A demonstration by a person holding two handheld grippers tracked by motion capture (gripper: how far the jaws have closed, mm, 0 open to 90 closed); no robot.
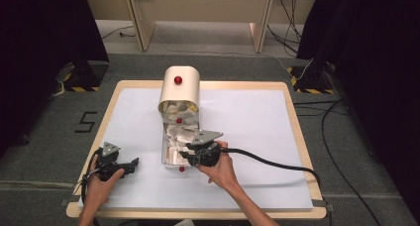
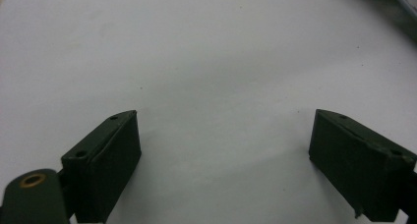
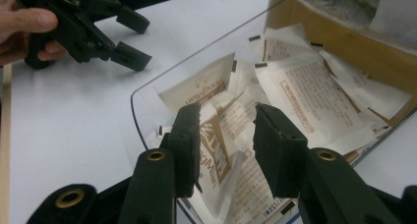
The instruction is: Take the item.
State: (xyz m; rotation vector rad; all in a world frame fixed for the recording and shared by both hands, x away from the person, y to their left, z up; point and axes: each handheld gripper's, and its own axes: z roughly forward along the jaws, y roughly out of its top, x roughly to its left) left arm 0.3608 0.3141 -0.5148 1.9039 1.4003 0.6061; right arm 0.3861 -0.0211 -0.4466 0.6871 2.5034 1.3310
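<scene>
Desk: a wooden-edged desk [image 1: 292,117] covered by a white sheet [image 1: 247,137].
Box: a beige, round-topped box [image 1: 180,89] with a red knob [image 1: 178,80] stands at 12 o'clock of the desk centre, its open mouth stuffed with white packets.
Tray: a clear tray [image 1: 168,159] runs from the box mouth toward 6 o'clock; one small red knob [image 1: 179,120] sits near the box and another [image 1: 182,169] at the near end.
Sachets: white paper sachets [image 3: 300,94] with brown print lie heaped in the tray, overlapping.
Right hand-held gripper: the right hand-held gripper [image 1: 190,154] [image 3: 223,135], held by the right hand [image 1: 220,169], sits over the near end of the tray at its 3 o'clock side. Its jaws are parted a little, straddling an upright sachet [image 3: 216,145]; whether the pads press on it I cannot tell.
Left hand-held gripper: the left hand-held gripper [image 1: 130,166] [image 2: 223,155] [image 3: 130,37], held by the left hand [image 1: 101,184], rests at 8 o'clock of the tray, well apart from it. Jaws spread wide, with bare white sheet between them.
</scene>
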